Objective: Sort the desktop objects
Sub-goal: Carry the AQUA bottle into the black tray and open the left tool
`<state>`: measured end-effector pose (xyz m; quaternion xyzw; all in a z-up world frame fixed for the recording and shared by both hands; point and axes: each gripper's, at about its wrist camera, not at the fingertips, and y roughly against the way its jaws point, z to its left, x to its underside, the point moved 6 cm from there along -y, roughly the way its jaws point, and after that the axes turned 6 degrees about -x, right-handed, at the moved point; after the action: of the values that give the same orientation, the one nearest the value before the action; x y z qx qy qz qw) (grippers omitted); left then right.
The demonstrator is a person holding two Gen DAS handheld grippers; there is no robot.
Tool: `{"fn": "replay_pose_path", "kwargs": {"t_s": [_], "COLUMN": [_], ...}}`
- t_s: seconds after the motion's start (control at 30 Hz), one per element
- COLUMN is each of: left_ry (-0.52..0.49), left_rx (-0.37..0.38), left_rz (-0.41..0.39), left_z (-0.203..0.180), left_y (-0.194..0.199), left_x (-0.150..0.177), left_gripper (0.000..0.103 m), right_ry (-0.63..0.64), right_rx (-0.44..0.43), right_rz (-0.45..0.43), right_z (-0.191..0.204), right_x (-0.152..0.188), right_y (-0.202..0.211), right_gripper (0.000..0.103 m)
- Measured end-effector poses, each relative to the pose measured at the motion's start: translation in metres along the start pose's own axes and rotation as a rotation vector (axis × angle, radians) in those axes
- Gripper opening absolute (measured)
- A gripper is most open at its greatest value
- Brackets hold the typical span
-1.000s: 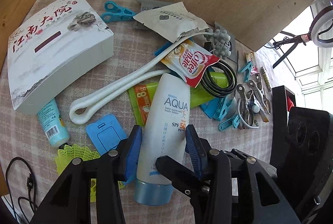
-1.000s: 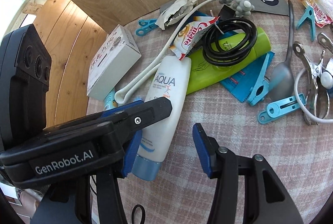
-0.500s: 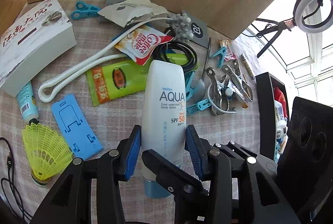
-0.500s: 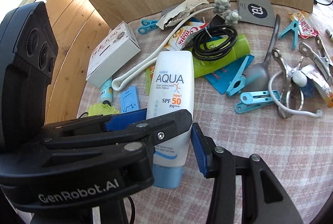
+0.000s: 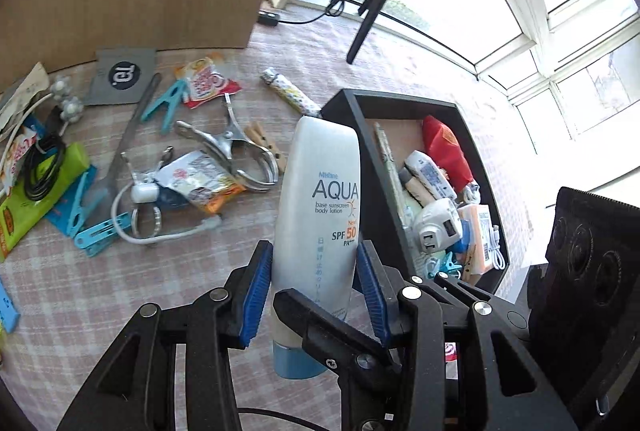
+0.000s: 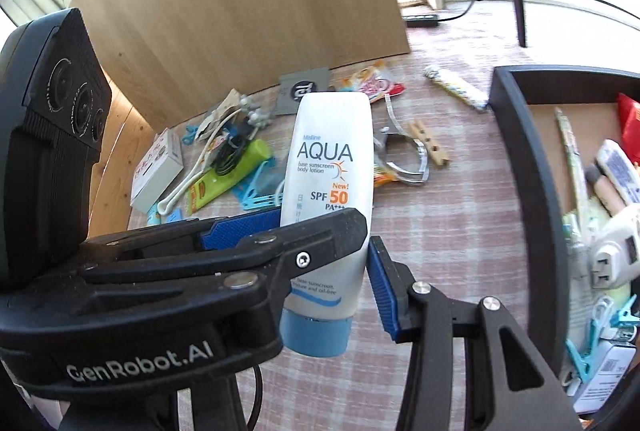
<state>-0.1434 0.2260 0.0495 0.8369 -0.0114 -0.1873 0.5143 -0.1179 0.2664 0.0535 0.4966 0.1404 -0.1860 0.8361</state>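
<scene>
A white AQUA sunscreen tube (image 5: pixel 320 199) with a blue cap hangs upright above the checked tablecloth, off the table. My left gripper (image 5: pixel 316 271) is shut on it, blue pads pressing both edges of its lower half. My right gripper (image 6: pixel 326 251) holds the same tube (image 6: pixel 332 159). Its right pad (image 6: pixel 384 287) lies against the tube's right edge, and its other finger is hidden behind the left gripper. The black storage box (image 5: pixel 348 103) stands just right of the tube, its near wall (image 6: pixel 520 151) close by.
The box holds a charger (image 5: pixel 436 227), small bottles, a red packet and clips. Left on the tablecloth lie metal clamps (image 5: pixel 228 147), a wooden peg, blue clips, snack packets, a green pouch (image 5: pixel 44 191) and a black cable. A ring light stand (image 5: pixel 372 11) rises behind.
Both grippers lifted the tube off the cloth and carried it right, so the black box came into view and the pile slid left. The right jaws narrowed onto the tube.
</scene>
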Motion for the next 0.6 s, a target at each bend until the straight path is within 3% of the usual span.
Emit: {"fn": "replay_pose_path", "kwargs": {"t_s": [0.33,0.37,0.47,0.6], "left_ry": [-0.255,-0.273,-0.314,-0.352], "left_rx": [0.057,0.042,0.007,-0.052], "left_rz": [0.066,0.060,0.014,-0.062], "left_z": [-0.161,-0.171,-0.189,-0.187], "left_y": [-0.048,-0.050,-0.045,-0.028], "left_x": [0.010,0.011,0.010,0.008], "left_gripper": [0.040,0.043,0.046,0.046], "right_ry": [-0.171,-0.182,-0.212,-0.223], "right_rx": [0.135,0.156,0.241,0.267], "right_rz": [-0.123,-0.130,-0.173,-0.218], "right_z": [-0.119,-0.127,-0.149,-0.157], "right_x": [0.023,0.027,0.032,0.035], "right_y": [0.103,0.111,0.134,0.151], "right_gripper": [0.045,0.045,0.059,0.060]}}
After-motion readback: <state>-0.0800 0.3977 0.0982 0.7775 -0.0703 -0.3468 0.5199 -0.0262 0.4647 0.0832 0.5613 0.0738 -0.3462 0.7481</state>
